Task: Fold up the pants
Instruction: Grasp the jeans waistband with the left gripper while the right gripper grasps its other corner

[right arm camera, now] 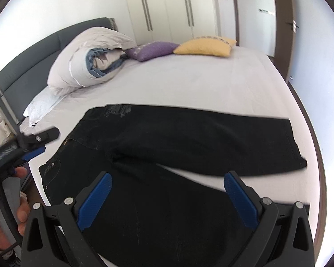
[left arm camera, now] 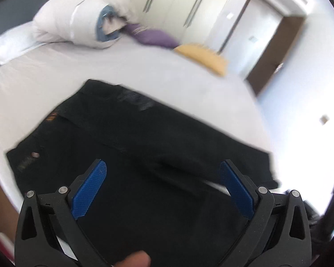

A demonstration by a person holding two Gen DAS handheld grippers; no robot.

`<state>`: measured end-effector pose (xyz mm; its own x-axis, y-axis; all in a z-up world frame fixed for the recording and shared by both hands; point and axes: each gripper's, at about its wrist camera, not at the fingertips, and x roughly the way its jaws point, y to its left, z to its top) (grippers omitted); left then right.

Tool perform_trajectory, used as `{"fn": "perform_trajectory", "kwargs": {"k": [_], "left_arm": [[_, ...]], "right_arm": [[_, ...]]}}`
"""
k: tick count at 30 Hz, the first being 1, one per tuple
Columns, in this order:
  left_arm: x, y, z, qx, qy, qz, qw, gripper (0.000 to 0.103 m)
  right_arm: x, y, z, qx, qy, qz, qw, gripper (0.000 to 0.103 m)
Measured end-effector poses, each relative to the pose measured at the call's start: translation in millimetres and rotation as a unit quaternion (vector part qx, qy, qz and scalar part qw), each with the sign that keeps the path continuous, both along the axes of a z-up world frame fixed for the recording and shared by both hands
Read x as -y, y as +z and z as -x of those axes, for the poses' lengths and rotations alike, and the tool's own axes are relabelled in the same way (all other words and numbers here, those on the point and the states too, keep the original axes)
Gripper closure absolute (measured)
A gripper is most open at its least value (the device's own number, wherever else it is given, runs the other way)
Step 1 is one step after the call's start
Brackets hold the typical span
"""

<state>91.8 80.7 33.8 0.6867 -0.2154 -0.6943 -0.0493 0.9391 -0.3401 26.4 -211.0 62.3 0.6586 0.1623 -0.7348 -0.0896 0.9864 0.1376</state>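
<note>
Presently, the black denim pants (right arm camera: 167,146) are laid flat across the frame's centre on the white bed sheet (right arm camera: 189,82). Left gripper (left arm camera: 162,191) and right gripper (right arm camera: 167,200) are held wide apart above them, gripping nothing.

Bright, even daylight; white walls (left arm camera: 300,111) blow out at right. Left wrist view motion-blurred throughout, right wrist view sharper. Strong fisheye bending, dark vignette at corners.
</note>
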Motion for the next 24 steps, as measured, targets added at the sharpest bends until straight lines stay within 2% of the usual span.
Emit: {"fn": "perform_trajectory", "kwargs": {"k": [2, 4, 5, 8, 11, 13, 14, 17, 19, 20, 21, 23, 24], "left_arm": [[-15.0, -7.4, -19.4, -0.038, 0.037, 0.011, 0.9985, 0.0], [-25.3, -10.7, -35.9, -0.06, 0.042, 0.024, 0.997, 0.0], [-30.3, -10.2, -49.3, -0.055, 0.032, 0.032, 0.9975, 0.0], [-40.6, -1.8, -83.0, -0.026, 0.018, 0.011, 0.9994, 0.0], [-50.0, 13.1, -131.4, 0.012, -0.031, -0.013, 0.9994, 0.0], [-51.7, 17.1, -162.4, 0.02, -0.065, -0.041, 0.9968, 0.0], [-55.7, 18.6, -185.7, 0.016, -0.086, -0.043, 0.9952, 0.0], [-73.3, 16.2, -234.2, -0.021, -0.102, 0.016, 0.9945, 0.0], [-89.6, 10.4, -260.8, -0.035, -0.102, 0.087, 0.9903, 0.005], [-95.2, 5.9, -274.0, -0.036, -0.105, 0.12, 0.9865, 0.013], [-98.2, 3.3, -289.6, -0.032, -0.11, 0.133, 0.9844, 0.017], [-88.4, -1.4, -308.3, -0.032, -0.13, 0.076, 0.988, 0.025], [-78.0, -6.1, -318.1, -0.031, -0.152, 0.018, 0.9878, 0.026]], "right_arm": [[0.9, 3.2, -13.3, 0.021, 0.012, 0.01, 1.0, 0.0], [2.1, 5.2, -29.6, 0.033, 0.023, 0.027, 0.999, 0.0], [3.0, 5.2, -37.1, 0.037, 0.029, 0.032, 0.998, 0.0], [8.7, 2.1, -73.8, 0.043, 0.058, 0.038, 0.997, 0.0], [17.3, -3.7, -113.9, 0.031, 0.101, 0.023, 0.994, 0.0], [22.8, -8.6, -139.2, 0.014, 0.133, 0.004, 0.991, 0.0], [24.4, -10.5, -147.5, 0.008, 0.146, -0.004, 0.989, 0.0], [25.0, -23.7, -187.7, -0.016, 0.197, -0.01, 0.98, 0.006], [22.5, -33.3, -207.5, -0.029, 0.22, -0.008, 0.975, 0.02], [19.8, -40.8, -222.2, -0.04, 0.233, -0.012, 0.972, 0.025], [13.1, -47.4, -233.6, -0.049, 0.242, -0.013, 0.969, 0.033], [3.5, -63.6, -253.8, -0.072, 0.264, -0.019, 0.962, 0.037], [-0.5, -71.1, -261.7, -0.079, 0.274, -0.024, 0.958, 0.037]]}}
